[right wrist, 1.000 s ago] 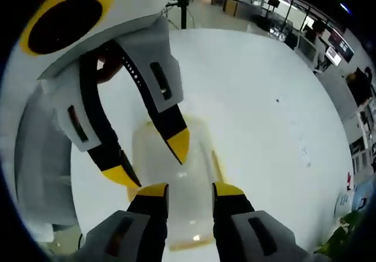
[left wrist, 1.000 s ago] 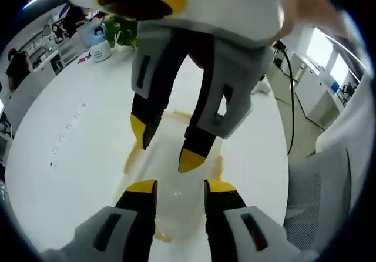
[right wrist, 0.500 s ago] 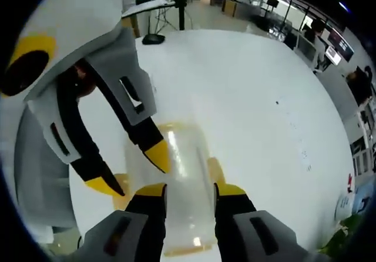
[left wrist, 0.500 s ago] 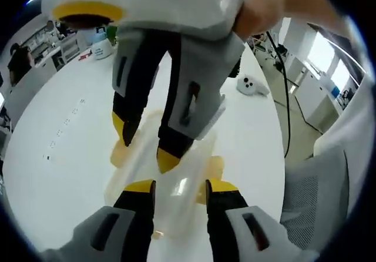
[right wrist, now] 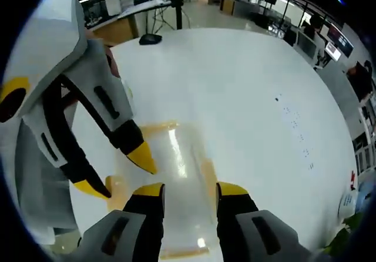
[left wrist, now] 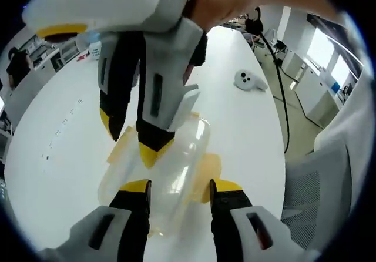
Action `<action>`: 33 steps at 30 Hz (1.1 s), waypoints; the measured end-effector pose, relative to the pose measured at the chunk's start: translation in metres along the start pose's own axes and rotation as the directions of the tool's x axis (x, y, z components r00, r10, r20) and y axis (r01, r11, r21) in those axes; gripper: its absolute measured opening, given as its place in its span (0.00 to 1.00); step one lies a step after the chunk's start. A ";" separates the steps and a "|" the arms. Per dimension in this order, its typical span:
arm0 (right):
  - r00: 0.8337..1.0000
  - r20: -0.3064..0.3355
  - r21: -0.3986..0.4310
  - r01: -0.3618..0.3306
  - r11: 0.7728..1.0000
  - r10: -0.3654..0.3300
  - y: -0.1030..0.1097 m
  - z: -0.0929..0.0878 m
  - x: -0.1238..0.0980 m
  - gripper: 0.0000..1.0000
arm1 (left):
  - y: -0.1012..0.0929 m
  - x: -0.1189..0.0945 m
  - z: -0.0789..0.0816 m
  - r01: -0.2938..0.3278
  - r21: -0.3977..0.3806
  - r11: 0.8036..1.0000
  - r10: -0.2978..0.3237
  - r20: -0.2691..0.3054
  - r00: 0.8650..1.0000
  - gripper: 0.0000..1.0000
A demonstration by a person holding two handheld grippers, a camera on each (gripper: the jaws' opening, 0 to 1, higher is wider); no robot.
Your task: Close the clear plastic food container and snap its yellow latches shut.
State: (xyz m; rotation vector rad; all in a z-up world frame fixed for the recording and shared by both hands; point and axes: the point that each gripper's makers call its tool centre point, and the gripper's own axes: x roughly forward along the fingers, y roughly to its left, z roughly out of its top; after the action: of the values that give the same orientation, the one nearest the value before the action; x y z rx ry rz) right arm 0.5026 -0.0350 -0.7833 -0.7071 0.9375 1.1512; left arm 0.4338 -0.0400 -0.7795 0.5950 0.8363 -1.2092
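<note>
Container (left wrist: 167,168) on white table (left wrist: 59,138) | left gripper (left wrist: 176,187) fingers apart, straddling it | right gripper (right wrist: 189,189) fingers apart, above lid

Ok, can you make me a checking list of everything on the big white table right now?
Surface: white table, smooth, with a few tiny dark marks.
Job's things: clear plastic food container lying on the table, yellow latches sticking out at its sides; I cannot tell if any is snapped.
Clutter: small white device and a spray bottle near the table's edges; a dark round object at another edge.
Grippers: left gripper open, jaws on either side of the container; right gripper open above it.
Cables: black cable running off the table edge.
Surroundings: office with desks, windows, a mesh chair and people far off.
</note>
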 end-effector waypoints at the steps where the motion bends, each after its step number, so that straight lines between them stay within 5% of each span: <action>1: 1.000 -0.002 0.002 -0.003 1.000 0.003 0.000 0.000 0.001 0.34 | 0.000 0.000 0.000 -0.001 -0.001 1.000 0.001 -0.002 1.000 0.41; 13: 1.000 0.000 0.030 -0.031 0.999 0.031 -0.002 0.000 0.004 0.35 | -0.001 0.003 -0.002 -0.052 0.058 0.997 0.052 -0.012 0.999 0.42; 22: 0.998 -0.010 0.015 -0.061 0.998 0.061 -0.001 0.000 0.006 0.35 | -0.001 0.007 -0.006 -0.130 0.184 0.974 0.141 -0.043 0.989 0.42; 33: 0.996 -0.038 -0.007 -0.085 0.996 0.085 -0.002 0.001 0.009 0.34 | 0.004 0.011 -0.006 -0.214 0.227 0.950 0.230 -0.046 0.972 0.36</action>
State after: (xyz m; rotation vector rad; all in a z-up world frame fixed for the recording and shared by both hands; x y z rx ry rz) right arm 0.5055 -0.0307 -0.7903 -0.7033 1.0029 1.2211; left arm 0.4379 -0.0403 -0.7917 0.8946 0.6778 -1.0854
